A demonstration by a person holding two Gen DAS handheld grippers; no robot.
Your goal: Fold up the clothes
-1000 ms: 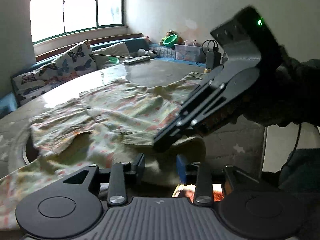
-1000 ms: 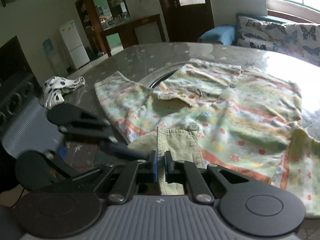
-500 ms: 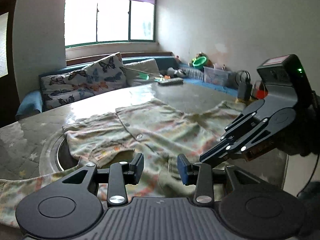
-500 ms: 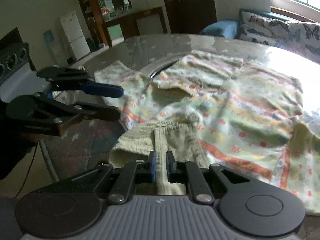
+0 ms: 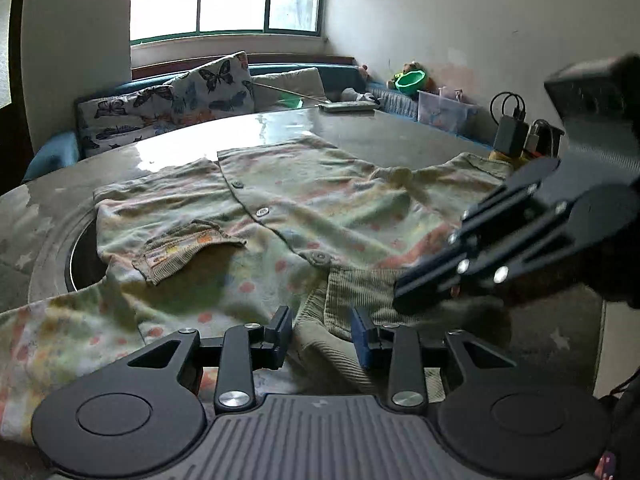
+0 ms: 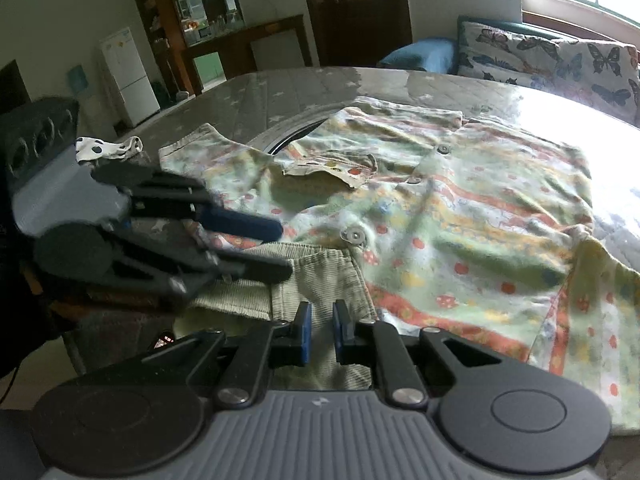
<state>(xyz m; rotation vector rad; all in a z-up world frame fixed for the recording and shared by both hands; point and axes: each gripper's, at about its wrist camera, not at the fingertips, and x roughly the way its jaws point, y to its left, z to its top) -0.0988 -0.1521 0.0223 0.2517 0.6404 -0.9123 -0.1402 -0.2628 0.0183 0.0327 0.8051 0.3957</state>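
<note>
A small floral button-up shirt (image 5: 304, 204) lies spread face up on the grey table (image 5: 380, 132), also in the right wrist view (image 6: 460, 216). Its green corduroy collar (image 5: 360, 300) lies at the near table edge, also in the right wrist view (image 6: 320, 276). My left gripper (image 5: 320, 336) is open, its jaws on either side of the collar's left edge. My right gripper (image 6: 320, 332) has a narrow gap between its jaws, low over the collar; no cloth shows between them. Each gripper shows blurred in the other's view, the left one (image 6: 256, 248) and the right one (image 5: 424, 300).
A round dark opening (image 5: 82, 256) in the table lies under the shirt's far side. A spotted cloth (image 6: 104, 148) sits near the table's far left edge. A sofa with butterfly cushions (image 5: 172, 100) stands beyond. Chargers and cables (image 5: 512, 128) sit at the right edge.
Both grippers have come down and in toward the collar at the near edge. The right gripper's jaws have parted slightly. The collar now lies flatter on the table.
</note>
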